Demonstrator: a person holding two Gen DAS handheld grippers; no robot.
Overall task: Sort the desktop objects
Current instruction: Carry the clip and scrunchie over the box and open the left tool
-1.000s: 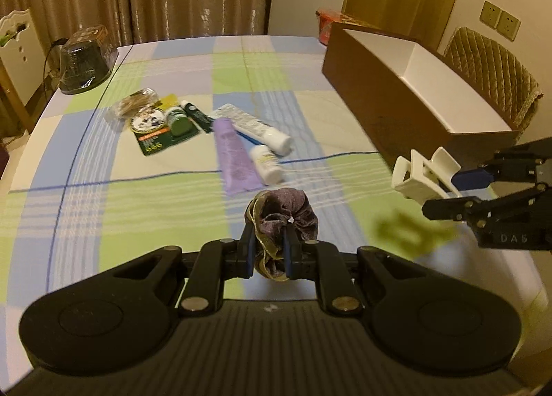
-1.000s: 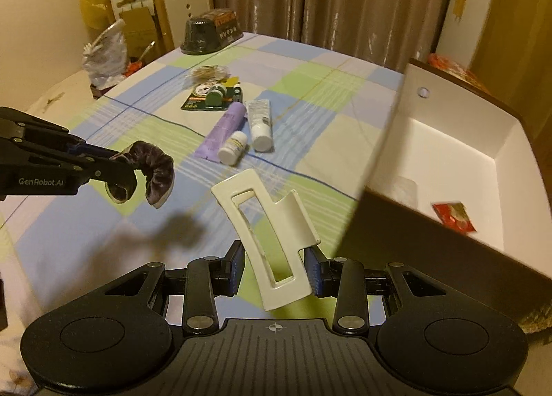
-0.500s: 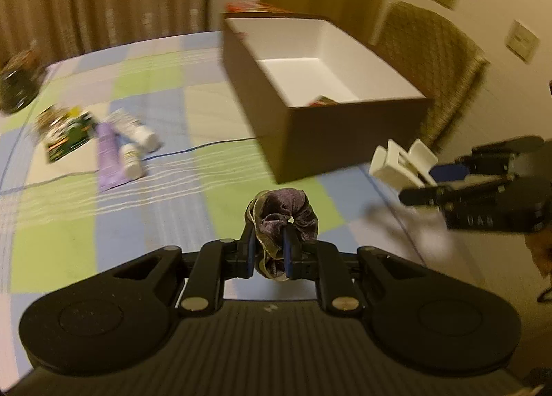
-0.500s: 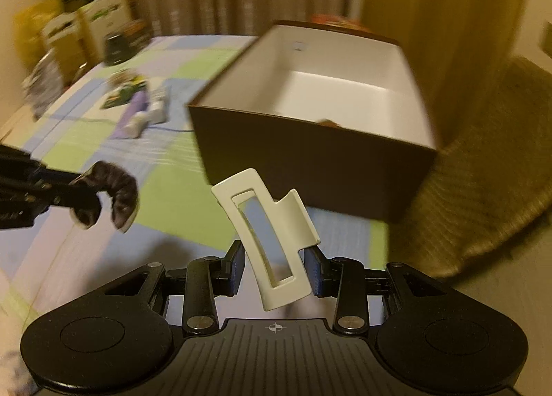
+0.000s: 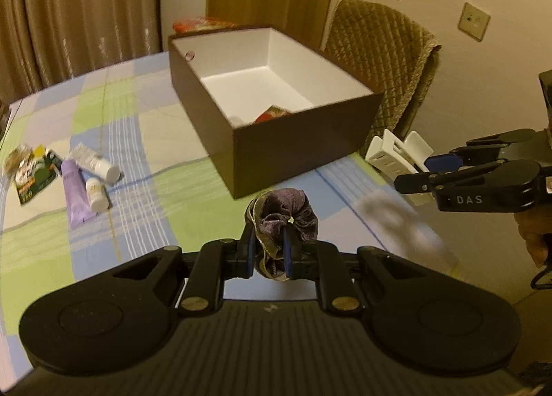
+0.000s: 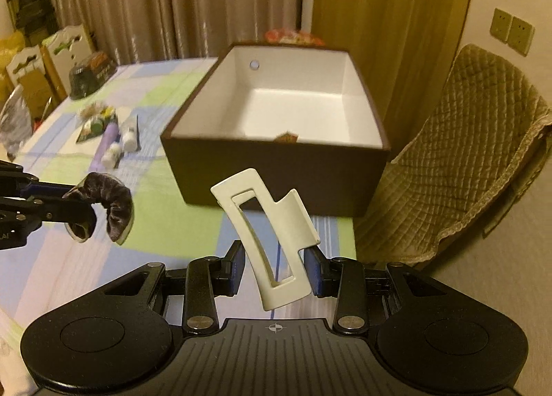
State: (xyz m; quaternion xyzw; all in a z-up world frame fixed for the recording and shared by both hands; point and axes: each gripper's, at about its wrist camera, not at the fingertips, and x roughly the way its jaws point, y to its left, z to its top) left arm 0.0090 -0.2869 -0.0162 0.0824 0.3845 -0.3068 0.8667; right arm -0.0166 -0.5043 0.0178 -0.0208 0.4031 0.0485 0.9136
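My left gripper [image 5: 270, 251] is shut on a dark purple scrunchie [image 5: 288, 211], held above the table a short way in front of the brown box [image 5: 303, 145]. The scrunchie also shows in the right wrist view [image 6: 114, 204]. My right gripper [image 6: 276, 266] is shut on a white hair claw clip [image 6: 272, 240], held in the air before the box's near wall [image 6: 276, 175]. The clip also shows in the left wrist view [image 5: 396, 154], right of the box's corner. The box is open with a white inside [image 6: 296, 109] and holds a small red packet [image 5: 272, 114].
On the checked tablecloth [image 5: 138, 140] left of the box lie a purple tube [image 5: 74, 190], a white tube [image 5: 95, 163], a small white bottle [image 5: 95, 192] and a green packet [image 5: 32, 178]. A quilted chair [image 6: 462, 154] stands right of the box, past the table edge.
Both grippers have swung right, from facing the loose items to facing the box, and come nearer to it. Each still holds its object.
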